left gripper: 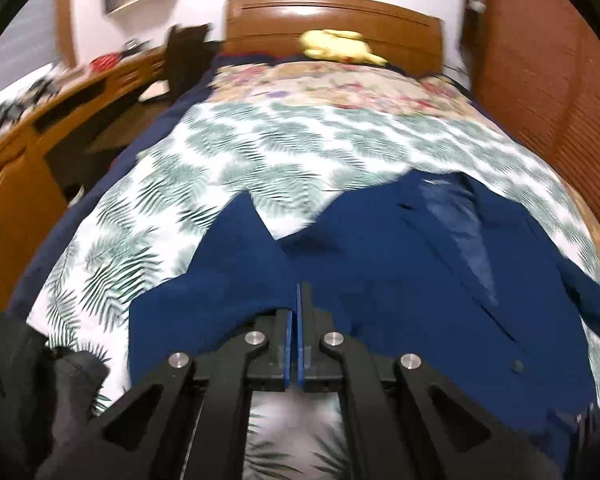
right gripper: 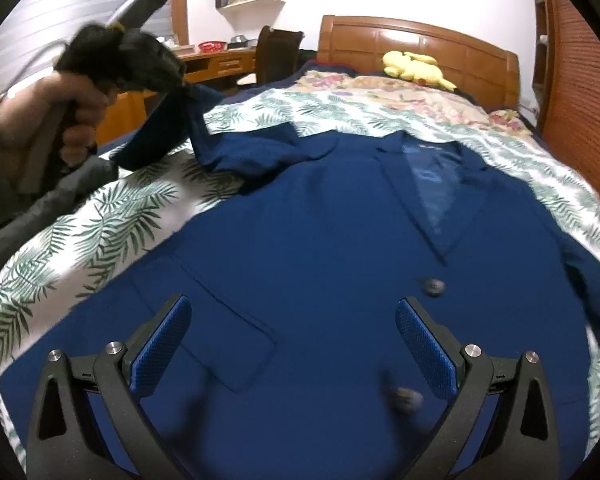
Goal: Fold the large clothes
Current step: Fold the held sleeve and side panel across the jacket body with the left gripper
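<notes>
1. Pinching a sleeve (right gripper: 204,120) of the navy blue suit jacket (right gripper: 320,232), the left tool (left gripper: 299,300) has its blue-padded fingers closed together, raised at 10 o'clock in the right wrist view.
2. Hovering over the jacket's hem, the right tool (right gripper: 292,344) is spread wide, holding nothing.
3. Jacket lies front-up on the white leaf-print bedspread (right gripper: 112,216).
4. Yellow plush toy (right gripper: 416,66) sits at 12 o'clock by the brown wooden headboard (right gripper: 380,36).

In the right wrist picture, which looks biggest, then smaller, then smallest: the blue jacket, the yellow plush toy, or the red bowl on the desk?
1. blue jacket, which fills most of the view and lies nearest the camera.
2. yellow plush toy, by the headboard.
3. red bowl, tiny on the desk.
The toy and bowl are far away, so their real sizes are unsure.
</notes>
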The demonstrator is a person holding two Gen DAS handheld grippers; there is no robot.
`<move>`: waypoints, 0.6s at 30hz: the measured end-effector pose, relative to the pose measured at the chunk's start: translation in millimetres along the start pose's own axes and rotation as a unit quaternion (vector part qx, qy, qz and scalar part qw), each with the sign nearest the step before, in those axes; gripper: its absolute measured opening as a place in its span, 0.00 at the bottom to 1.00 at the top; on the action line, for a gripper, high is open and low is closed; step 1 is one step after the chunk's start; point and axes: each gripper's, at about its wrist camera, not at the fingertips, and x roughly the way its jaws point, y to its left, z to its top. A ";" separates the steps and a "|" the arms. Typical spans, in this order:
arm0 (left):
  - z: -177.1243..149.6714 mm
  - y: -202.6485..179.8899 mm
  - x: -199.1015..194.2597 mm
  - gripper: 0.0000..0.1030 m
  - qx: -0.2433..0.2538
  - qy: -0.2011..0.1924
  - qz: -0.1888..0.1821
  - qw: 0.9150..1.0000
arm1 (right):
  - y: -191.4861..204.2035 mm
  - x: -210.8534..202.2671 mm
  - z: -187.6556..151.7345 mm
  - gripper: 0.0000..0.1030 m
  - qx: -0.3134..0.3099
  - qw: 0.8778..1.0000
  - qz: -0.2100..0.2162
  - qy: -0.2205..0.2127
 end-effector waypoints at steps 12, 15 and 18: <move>-37.9 -83.7 -20.4 0.00 0.089 0.039 -0.012 0.995 | -50.3 -19.4 -7.0 1.00 0.042 0.999 -0.004 -0.005; -55.0 -81.1 -21.7 0.02 0.092 0.051 -0.008 0.994 | -44.8 -18.3 -7.2 1.00 0.035 0.999 -0.001 -0.004; -69.9 -76.2 -31.4 0.05 0.097 0.043 -0.008 0.994 | -42.8 -16.5 -6.7 1.00 0.036 0.999 0.009 -0.001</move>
